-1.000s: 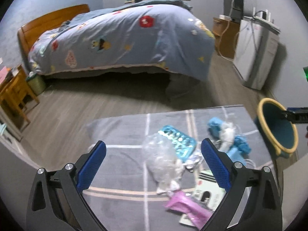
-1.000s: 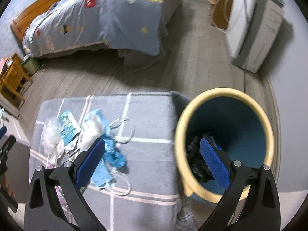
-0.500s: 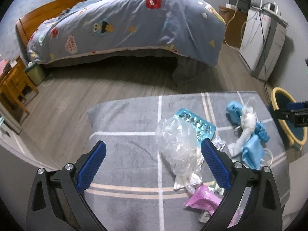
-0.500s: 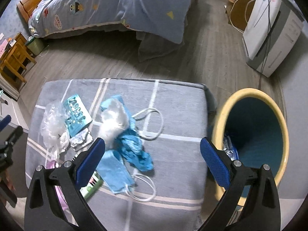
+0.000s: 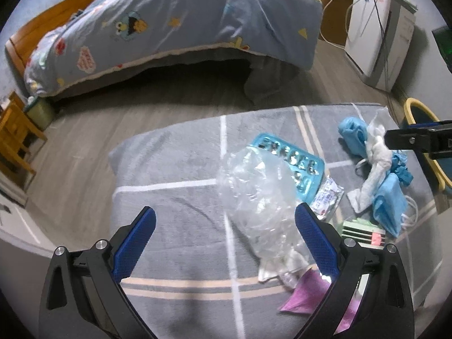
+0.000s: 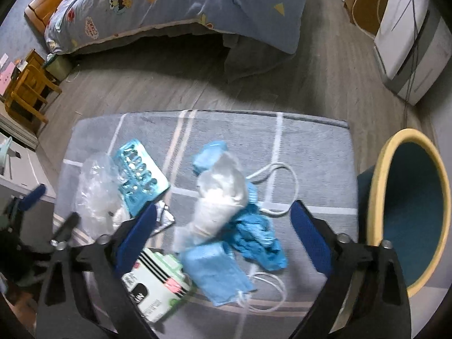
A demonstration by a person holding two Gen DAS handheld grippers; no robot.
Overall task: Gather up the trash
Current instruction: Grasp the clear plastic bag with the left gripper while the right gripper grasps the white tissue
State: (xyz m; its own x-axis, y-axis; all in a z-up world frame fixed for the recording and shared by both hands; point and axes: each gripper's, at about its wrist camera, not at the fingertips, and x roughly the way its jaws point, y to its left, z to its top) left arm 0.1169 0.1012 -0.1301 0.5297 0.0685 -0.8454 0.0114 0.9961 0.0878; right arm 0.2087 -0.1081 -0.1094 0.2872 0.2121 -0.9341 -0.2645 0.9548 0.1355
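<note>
Left wrist view, left gripper jaws wide over clear plastic bag, right gripper jaws wide above face masks

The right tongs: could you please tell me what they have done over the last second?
The right tongs came out of the bin, back over the masks and gloves, open and empty. The left tongs stayed open, empty, near the plastic bag. The trash hasn't moved.

the left gripper has two matte black, angular arms with triangular cut-outs, each tipped by a blue finger with a fine dotted texture and fixed by round silver screws. the right gripper shows the same black frame, blue textured fingers and silver screws.
</note>
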